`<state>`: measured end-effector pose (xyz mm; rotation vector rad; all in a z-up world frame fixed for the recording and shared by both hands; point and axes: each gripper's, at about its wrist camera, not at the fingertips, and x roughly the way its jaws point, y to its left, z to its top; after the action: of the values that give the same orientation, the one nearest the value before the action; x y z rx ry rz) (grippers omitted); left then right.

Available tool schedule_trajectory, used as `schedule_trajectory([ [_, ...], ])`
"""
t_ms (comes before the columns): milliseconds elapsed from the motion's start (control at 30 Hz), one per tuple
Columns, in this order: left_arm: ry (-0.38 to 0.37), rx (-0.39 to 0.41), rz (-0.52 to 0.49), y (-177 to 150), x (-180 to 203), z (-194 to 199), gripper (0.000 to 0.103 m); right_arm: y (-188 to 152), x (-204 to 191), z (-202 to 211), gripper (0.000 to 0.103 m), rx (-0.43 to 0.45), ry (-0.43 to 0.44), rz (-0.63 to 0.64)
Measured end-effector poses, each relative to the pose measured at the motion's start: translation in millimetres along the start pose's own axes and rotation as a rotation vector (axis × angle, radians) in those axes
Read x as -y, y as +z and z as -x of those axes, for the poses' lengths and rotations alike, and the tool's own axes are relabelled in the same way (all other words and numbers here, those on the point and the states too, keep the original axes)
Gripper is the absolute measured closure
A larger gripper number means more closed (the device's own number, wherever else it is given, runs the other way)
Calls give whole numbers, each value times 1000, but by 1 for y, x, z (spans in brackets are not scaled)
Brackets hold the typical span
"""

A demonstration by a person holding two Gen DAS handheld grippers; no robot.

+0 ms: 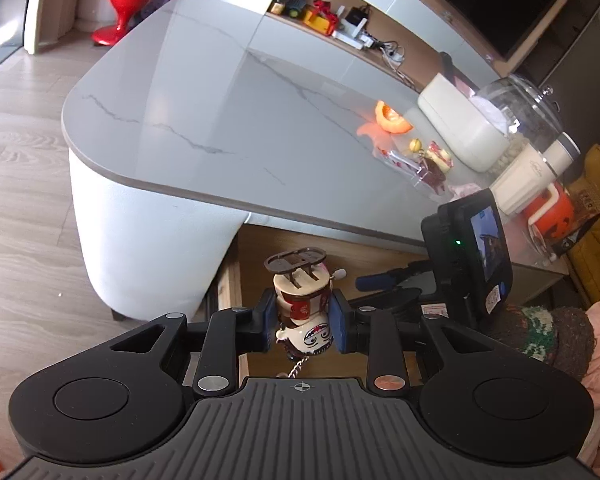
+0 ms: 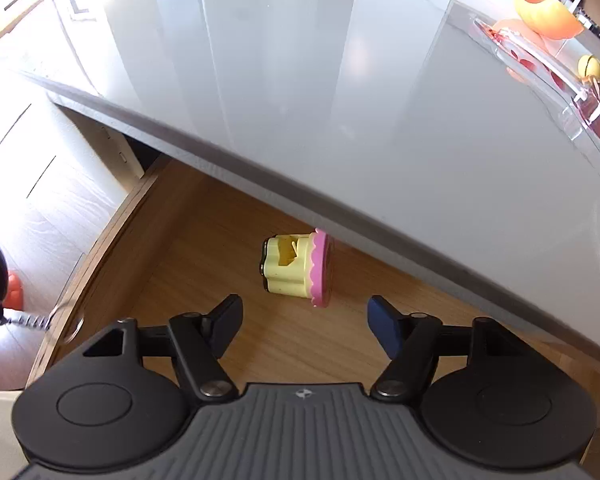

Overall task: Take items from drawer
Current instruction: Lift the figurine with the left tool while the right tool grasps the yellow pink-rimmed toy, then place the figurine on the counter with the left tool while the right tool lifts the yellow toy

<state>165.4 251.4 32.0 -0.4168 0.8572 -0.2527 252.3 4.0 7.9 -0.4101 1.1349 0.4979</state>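
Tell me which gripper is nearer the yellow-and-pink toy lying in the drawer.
Right. The right gripper hangs open just above the toy on the drawer floor, not touching. The left gripper is off to the side, shut on a wind-up figure.

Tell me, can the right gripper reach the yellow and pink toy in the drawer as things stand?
Probably yes. The right gripper is open and empty, and the yellow and pink toy lies on its side just ahead on bare drawer floor. Only the tabletop edge overhanging the toy narrows the approach.

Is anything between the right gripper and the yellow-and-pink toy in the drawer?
Nothing: only bare wooden drawer floor separates the open right gripper from the toy, per the right wrist view.
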Motion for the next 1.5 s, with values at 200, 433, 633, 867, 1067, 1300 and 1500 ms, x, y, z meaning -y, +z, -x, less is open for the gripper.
schedule_trajectory([
  [200,-9,-11,-9,0,1,-2,72,11,10,-24,26,-17,1,-143],
  [433,4,-59,-24,-3,3,-11,72,24,21,-29,61,-45,60,-173],
  [633,18,-135,-110,-9,18,-25,72,9,46,40,61,-97,200,-165],
  [867,-17,-227,-308,-30,54,-37,72,-50,91,126,61,11,215,-135],
  [1067,-5,-340,-393,-45,110,-45,73,-114,102,169,61,140,196,-99],
  [1300,95,-54,-451,29,176,-40,73,-184,128,183,61,278,136,-174],
  [1500,121,94,-220,89,170,-101,73,-198,140,175,61,348,161,-267],
])
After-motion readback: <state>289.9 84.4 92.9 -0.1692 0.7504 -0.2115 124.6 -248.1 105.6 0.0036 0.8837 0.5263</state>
